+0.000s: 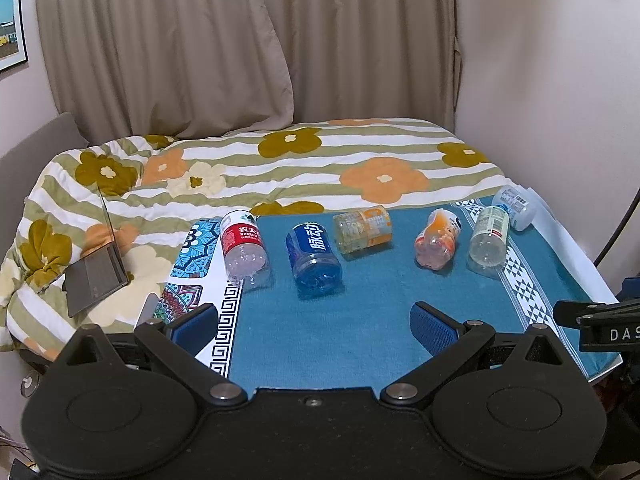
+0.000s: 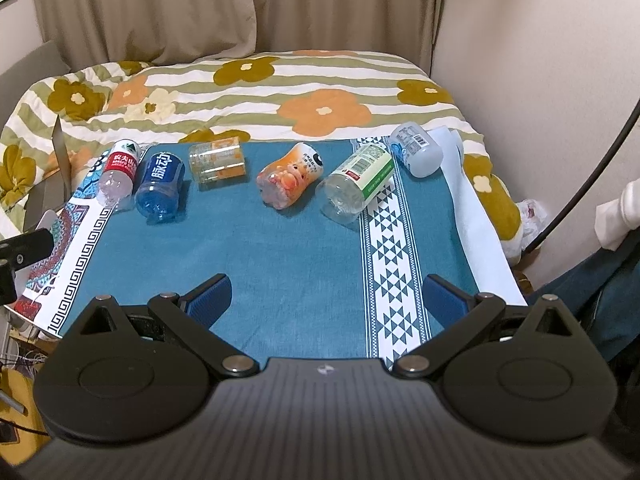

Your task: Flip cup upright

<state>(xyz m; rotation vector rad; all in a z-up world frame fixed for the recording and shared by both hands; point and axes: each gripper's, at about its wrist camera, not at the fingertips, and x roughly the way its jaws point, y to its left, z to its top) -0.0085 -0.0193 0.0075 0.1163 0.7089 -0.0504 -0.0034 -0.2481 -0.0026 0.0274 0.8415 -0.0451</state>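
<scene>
- The left gripper (image 1: 314, 326) hung wide open and held nothing, its blue pads above the near part of the teal-clothed surface (image 1: 360, 320).
- The right gripper (image 2: 328, 298) likewise stood wide open and empty over the same cloth.
- Six cut-bottle cups lay on their sides in a row along the far edge, well apart from both grippers: red-label cup (image 1: 243, 245), blue cup (image 1: 313, 257), yellow cup (image 1: 363, 229), orange cup (image 1: 437, 239), green-label cup (image 1: 489, 241) and pale blue cup (image 1: 514, 207).
- Only the left view showed a laptop (image 1: 96, 276) open on the flowered bed quilt (image 1: 320, 160).
</scene>
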